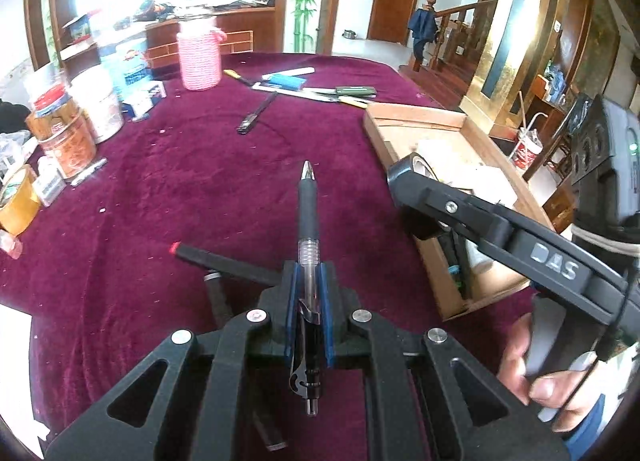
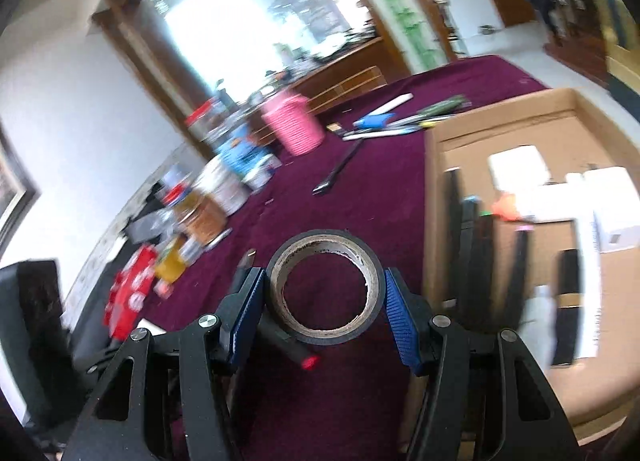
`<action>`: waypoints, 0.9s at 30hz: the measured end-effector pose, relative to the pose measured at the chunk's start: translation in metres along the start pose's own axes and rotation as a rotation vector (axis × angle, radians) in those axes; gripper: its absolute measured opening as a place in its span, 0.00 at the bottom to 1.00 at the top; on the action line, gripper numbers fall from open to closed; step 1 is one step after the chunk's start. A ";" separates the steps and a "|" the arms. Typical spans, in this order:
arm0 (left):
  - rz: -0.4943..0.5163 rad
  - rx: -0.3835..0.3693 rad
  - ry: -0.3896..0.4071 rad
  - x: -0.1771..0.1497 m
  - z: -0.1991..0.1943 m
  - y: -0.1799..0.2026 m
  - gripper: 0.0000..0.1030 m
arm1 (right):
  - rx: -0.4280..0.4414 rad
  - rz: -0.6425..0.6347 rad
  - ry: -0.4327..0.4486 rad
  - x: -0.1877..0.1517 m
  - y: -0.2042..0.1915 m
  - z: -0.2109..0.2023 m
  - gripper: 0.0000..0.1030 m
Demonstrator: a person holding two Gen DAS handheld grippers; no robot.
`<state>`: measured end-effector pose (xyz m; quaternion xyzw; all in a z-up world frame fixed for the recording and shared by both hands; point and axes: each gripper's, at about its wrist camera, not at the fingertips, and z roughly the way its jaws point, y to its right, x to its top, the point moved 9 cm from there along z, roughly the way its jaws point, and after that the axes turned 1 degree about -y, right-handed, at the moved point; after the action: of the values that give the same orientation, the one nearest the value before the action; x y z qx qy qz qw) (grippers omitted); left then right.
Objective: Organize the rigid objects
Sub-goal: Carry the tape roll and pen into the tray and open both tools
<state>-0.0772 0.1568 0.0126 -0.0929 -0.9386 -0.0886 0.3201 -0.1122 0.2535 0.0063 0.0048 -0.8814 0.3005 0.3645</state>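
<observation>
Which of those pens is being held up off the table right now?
The clear-barrelled pen clamped in the left gripper; the others lie on the cloth.

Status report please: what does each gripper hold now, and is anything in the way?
Left gripper shut on pen. Right gripper shut on tape roll, beside cardboard box. Black marker lies on cloth below; path looks clear.

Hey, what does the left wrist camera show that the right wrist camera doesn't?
Only the left wrist view: the left hand-held gripper shut on a black pen, and a hand holding the right tool.

Only the right wrist view: the tape roll seen through its hole, between the right hand-held gripper pads.

Both: maroon cloth, pink basket, cardboard box.
</observation>
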 end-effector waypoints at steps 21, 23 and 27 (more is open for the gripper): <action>0.005 -0.216 -0.091 0.041 0.045 0.119 0.08 | -0.243 0.173 0.085 0.083 0.103 -0.062 0.52; -0.017 -0.246 -0.124 0.040 0.057 0.129 0.08 | -0.273 0.169 0.060 0.088 0.112 -0.055 0.52; -0.022 -0.256 -0.149 0.039 0.074 0.139 0.08 | -0.319 0.163 -0.004 0.091 0.133 -0.040 0.52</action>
<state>-0.1184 0.3122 -0.0063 -0.1287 -0.9418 -0.2039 0.2342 -0.1838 0.4032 0.0169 -0.1238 -0.9161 0.1852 0.3334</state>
